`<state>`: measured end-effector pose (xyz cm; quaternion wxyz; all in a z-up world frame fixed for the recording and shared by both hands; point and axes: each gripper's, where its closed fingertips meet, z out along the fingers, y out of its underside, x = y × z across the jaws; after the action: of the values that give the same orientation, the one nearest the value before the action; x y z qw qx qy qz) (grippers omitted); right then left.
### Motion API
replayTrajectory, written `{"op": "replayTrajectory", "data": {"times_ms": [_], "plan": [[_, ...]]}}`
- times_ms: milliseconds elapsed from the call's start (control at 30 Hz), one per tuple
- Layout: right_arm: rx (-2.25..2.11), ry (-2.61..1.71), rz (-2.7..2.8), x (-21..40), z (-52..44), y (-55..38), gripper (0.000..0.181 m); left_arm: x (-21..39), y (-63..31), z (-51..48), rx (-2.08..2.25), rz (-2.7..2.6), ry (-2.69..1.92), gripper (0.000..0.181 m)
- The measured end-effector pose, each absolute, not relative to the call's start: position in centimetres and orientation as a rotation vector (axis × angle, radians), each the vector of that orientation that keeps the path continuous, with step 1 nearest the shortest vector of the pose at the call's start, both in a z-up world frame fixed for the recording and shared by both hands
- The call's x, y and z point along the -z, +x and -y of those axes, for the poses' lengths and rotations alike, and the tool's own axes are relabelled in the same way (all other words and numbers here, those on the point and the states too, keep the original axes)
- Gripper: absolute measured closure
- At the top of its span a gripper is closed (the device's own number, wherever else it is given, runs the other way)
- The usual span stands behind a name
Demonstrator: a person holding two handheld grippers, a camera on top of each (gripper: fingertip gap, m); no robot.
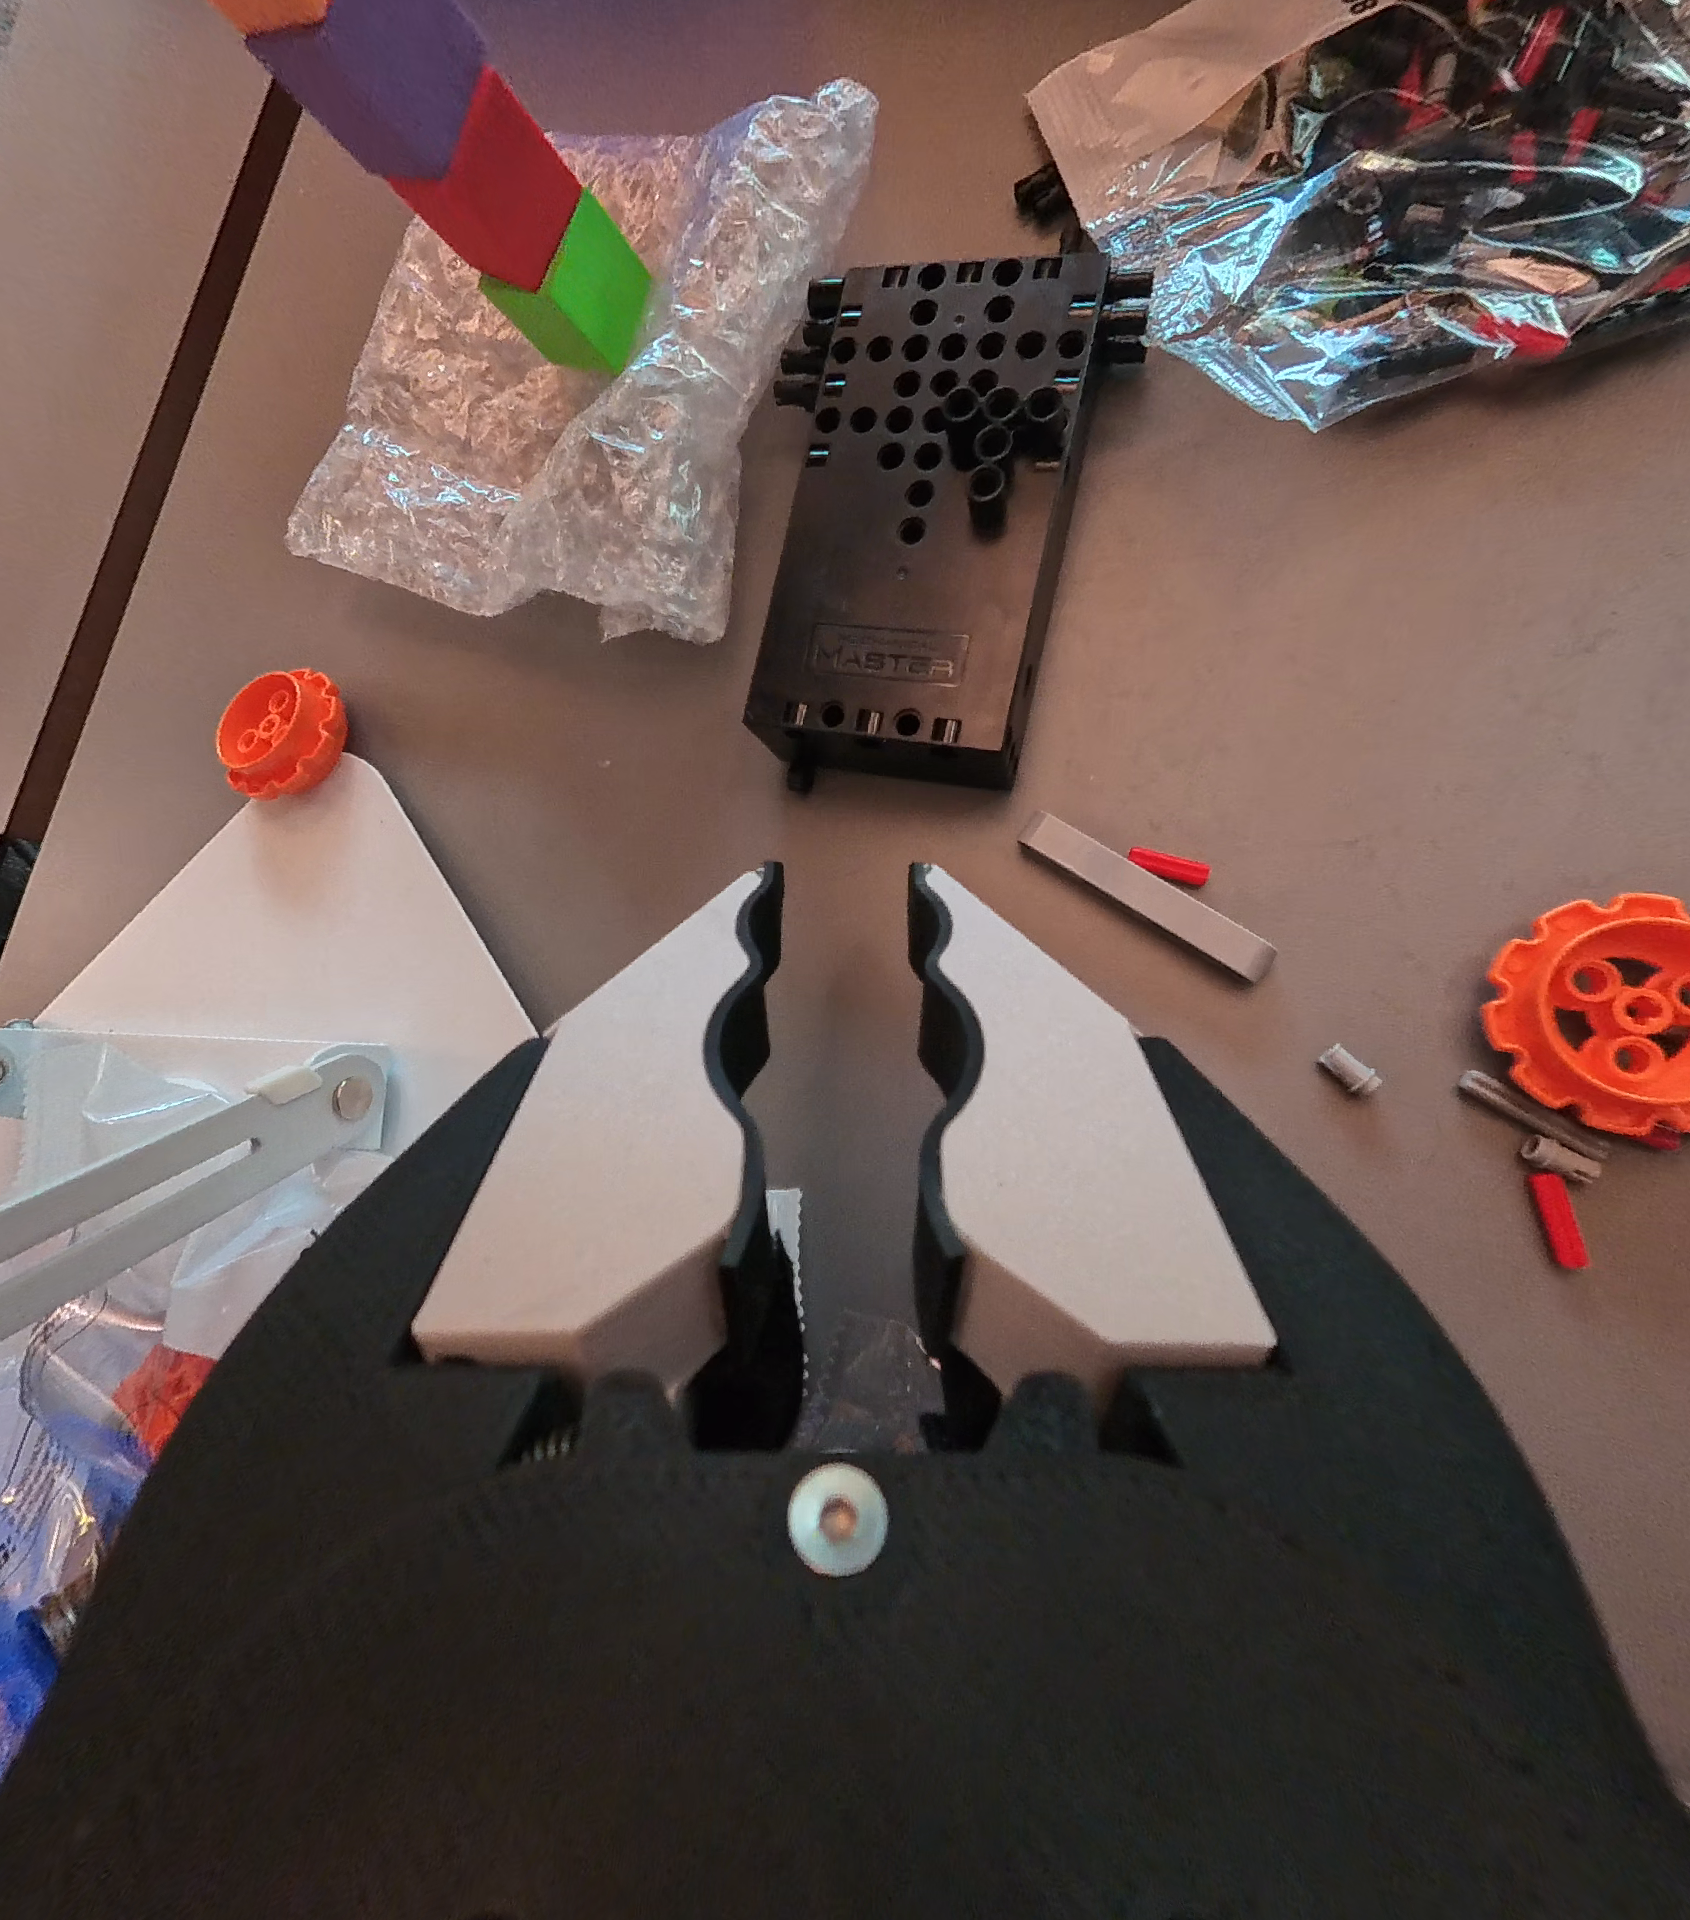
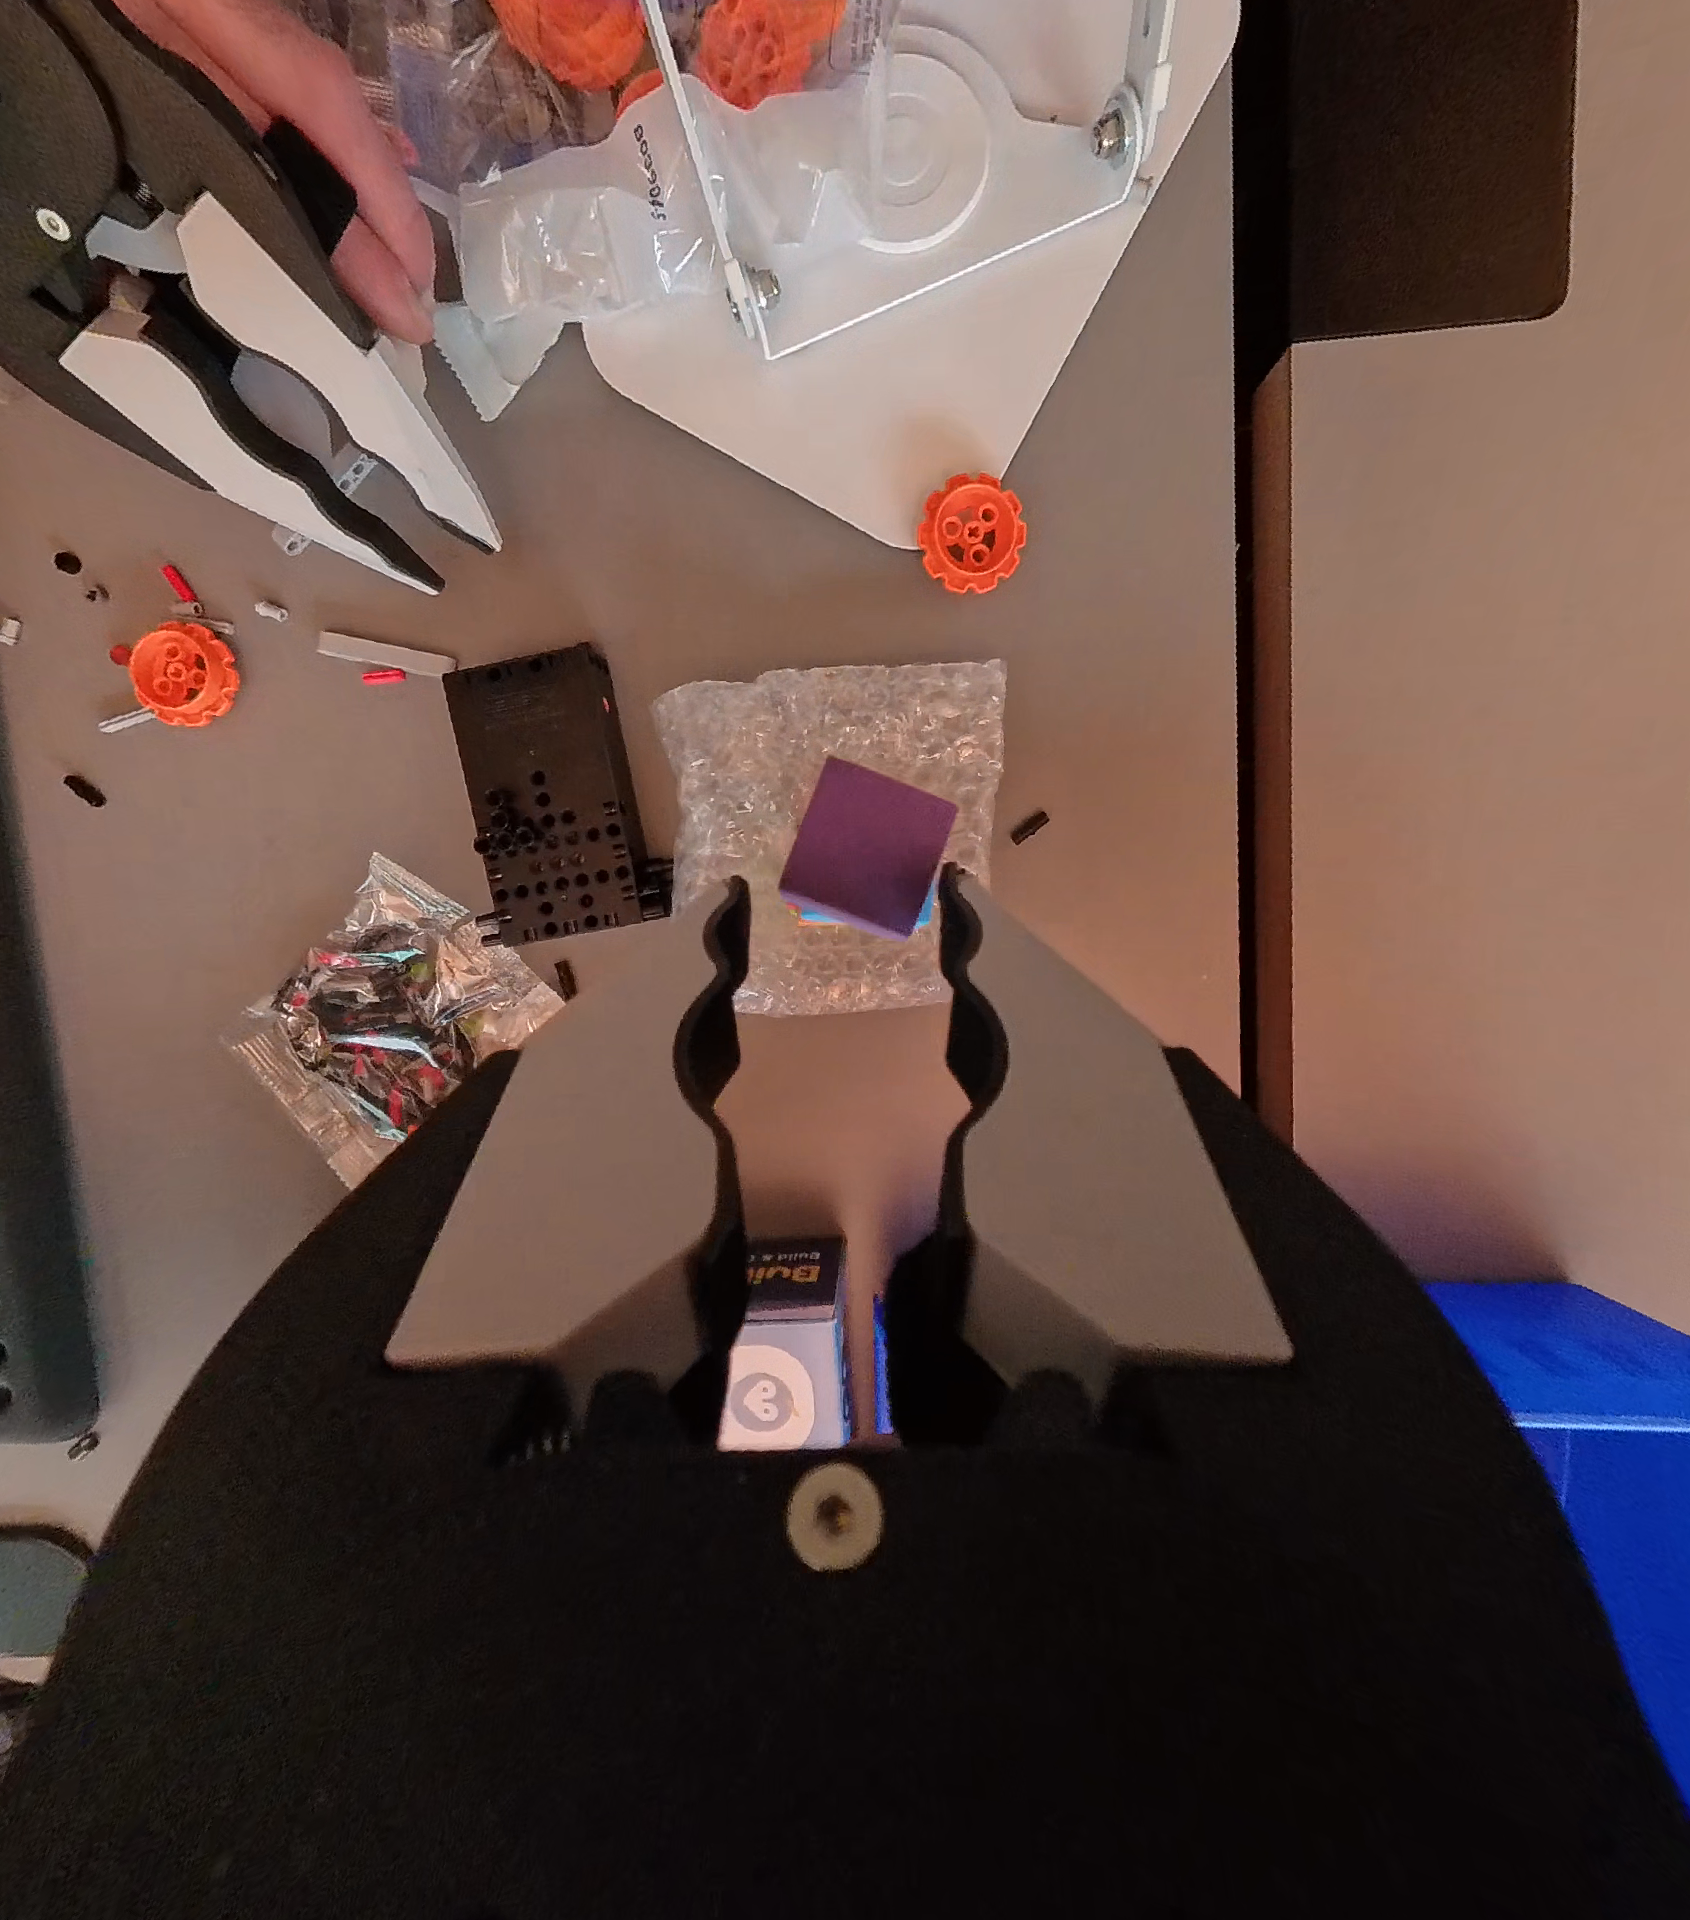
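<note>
A tower of coloured blocks stands on a sheet of bubble wrap (image 1: pixel 508 468). In the left wrist view I see its green (image 1: pixel 586 286), red (image 1: pixel 498 182) and purple (image 1: pixel 373 73) blocks. From above, its purple top (image 2: pixel 867 847) lies between my right gripper's fingertips, close to the right one. My right gripper (image 2: pixel 846 888) is open above the tower. My left gripper (image 1: pixel 846 883) is open and empty above bare table, just short of a black perforated block (image 1: pixel 924 520). It also shows in the right wrist view (image 2: pixel 462 561), held by a hand.
A large orange gear (image 1: pixel 1641 1013), a grey beam (image 1: pixel 1142 909) and small red and grey pins lie right of my left gripper. A small orange gear (image 1: pixel 280 732) touches a white plate (image 1: pixel 249 935). A bag of parts (image 1: pixel 1443 187) lies far right. A blue bin (image 2: pixel 1651 1455) stands beyond the table edge. Spacing between my two grippers at the tips: around 25 centimetres. To the black perforated block (image 1: pixel 924 520): left tips about 8 centimetres, right tips about 20 centimetres. Seen from the right wrist view (image 2: pixel 535 790) as well.
</note>
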<state>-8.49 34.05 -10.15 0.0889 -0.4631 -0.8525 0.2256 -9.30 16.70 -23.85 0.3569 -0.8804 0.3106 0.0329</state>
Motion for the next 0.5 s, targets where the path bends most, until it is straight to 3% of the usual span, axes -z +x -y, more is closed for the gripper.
{"op": "replayTrajectory", "data": {"times_ms": [500], "plan": [[-0.711,-1.373,2.434,8.5,-34.0,-7.8,0.134,23.5,-9.3,-17.1,-0.092,-0.782,-2.254,0.158]]}}
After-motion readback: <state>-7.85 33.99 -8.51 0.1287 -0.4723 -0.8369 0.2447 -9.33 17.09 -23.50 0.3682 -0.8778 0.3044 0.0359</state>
